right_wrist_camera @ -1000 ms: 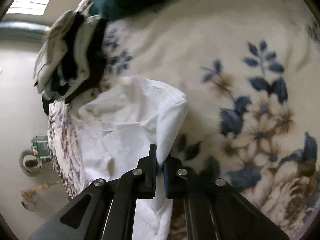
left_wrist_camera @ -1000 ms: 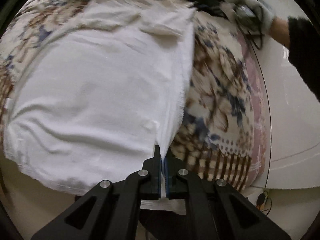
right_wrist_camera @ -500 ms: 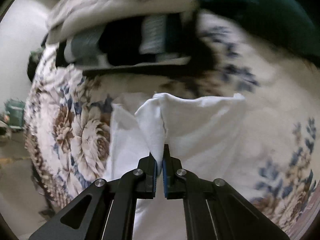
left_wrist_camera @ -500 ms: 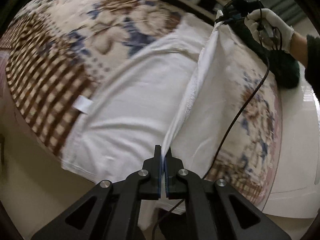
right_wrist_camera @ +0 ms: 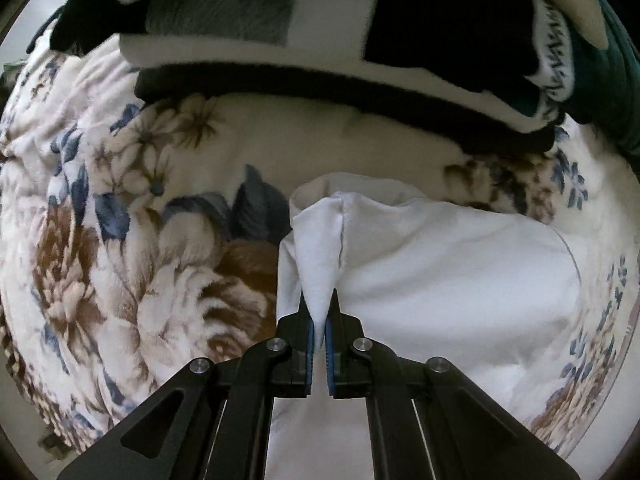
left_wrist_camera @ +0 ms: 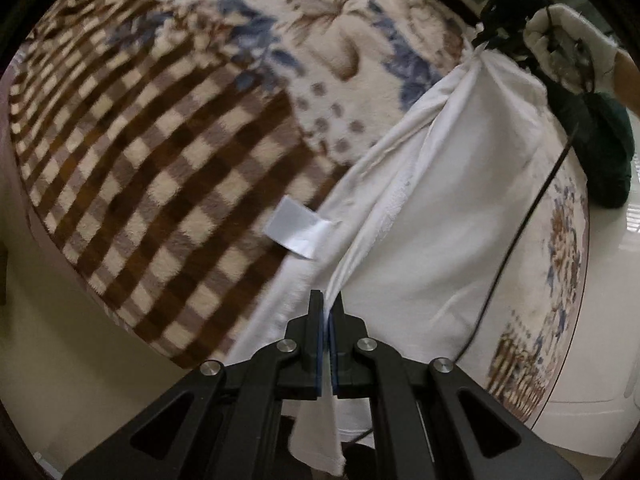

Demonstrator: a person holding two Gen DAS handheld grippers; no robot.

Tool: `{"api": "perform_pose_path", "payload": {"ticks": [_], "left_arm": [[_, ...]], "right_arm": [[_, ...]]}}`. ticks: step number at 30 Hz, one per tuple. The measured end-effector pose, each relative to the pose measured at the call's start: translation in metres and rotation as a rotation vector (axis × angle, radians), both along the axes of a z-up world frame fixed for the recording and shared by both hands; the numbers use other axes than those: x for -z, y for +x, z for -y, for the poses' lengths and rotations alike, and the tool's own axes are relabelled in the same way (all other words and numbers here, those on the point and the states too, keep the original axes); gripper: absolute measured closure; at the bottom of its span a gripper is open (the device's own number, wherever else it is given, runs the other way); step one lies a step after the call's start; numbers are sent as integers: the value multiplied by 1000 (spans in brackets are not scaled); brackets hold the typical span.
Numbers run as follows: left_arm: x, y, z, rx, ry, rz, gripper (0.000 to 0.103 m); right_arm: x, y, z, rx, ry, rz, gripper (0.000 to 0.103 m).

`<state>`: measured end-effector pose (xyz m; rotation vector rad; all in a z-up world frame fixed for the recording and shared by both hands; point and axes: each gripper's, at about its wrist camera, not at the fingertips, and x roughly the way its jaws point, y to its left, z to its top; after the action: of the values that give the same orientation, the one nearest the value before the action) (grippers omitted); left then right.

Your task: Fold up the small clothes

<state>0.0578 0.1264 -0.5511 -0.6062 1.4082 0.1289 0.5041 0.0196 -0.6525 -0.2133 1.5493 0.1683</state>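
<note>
A white garment (left_wrist_camera: 452, 216) lies on a floral and checked blanket (left_wrist_camera: 160, 152), folded over on itself, with a white care label (left_wrist_camera: 296, 226) sticking out at its left edge. My left gripper (left_wrist_camera: 329, 312) is shut on the garment's near edge. My right gripper (right_wrist_camera: 319, 312) is shut on the garment (right_wrist_camera: 440, 272) at a bunched corner; it also shows far off in the left wrist view (left_wrist_camera: 486, 38), in a gloved hand (left_wrist_camera: 568, 48). The edge is stretched between the two grippers.
A stack of folded clothes (right_wrist_camera: 320, 28) in black, white, grey and teal sits at the blanket's far side. A dark green garment (left_wrist_camera: 600, 144) lies at the right. A black cable (left_wrist_camera: 520, 232) crosses the white garment. The blanket (right_wrist_camera: 120, 260) covers a round table with pale floor around.
Both grippers have carried the held edge across the garment to the left, folding it over. The right gripper has come closer to the stack of clothes.
</note>
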Motion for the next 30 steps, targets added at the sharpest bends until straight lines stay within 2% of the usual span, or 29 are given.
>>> {"api": "perform_pose_path", "payload": {"ticks": [2, 3, 5, 6, 7, 8, 10, 13, 15, 17, 21, 26, 30], "left_arm": [[16, 0, -6, -8, -15, -38, 100], [25, -1, -12, -19, -61, -59, 98], [25, -4, -26, -45, -135, -60, 96], [20, -5, -32, -45, -151, -56, 92], [13, -6, -37, -39, -136, -63, 79], [4, -6, -42, -28, -101, -67, 74], [-15, 1, -53, -12, -93, -32, 67], [-39, 34, -64, 3, -104, 49, 65], [-52, 77, -60, 44, -90, 117, 63], [-57, 136, -48, 81, -91, 191, 63], [-45, 250, -19, 173, -89, 272, 63], [-3, 377, 29, 285, -64, 229, 63], [24, 427, 60, 385, 51, 168, 60]], "right_arm": [[9, 2, -5, 1, -15, -37, 98], [13, 4, -6, 9, -14, -60, 97], [11, 9, 2, 44, 59, -96, 92], [6, 12, 10, 66, 132, -119, 76], [-8, 11, 24, 104, 241, -129, 60], [-18, 8, 35, 127, 293, -121, 57], [-47, -2, 67, 175, 380, -86, 56], [-81, -30, 130, 245, 412, -21, 54], [-87, -50, 166, 281, 403, 3, 54], [-87, -63, 196, 309, 385, 22, 54], [-58, -73, 242, 370, 405, 27, 54], [-8, -47, 258, 448, 518, 35, 54], [15, -9, 257, 485, 610, 51, 54]]}}
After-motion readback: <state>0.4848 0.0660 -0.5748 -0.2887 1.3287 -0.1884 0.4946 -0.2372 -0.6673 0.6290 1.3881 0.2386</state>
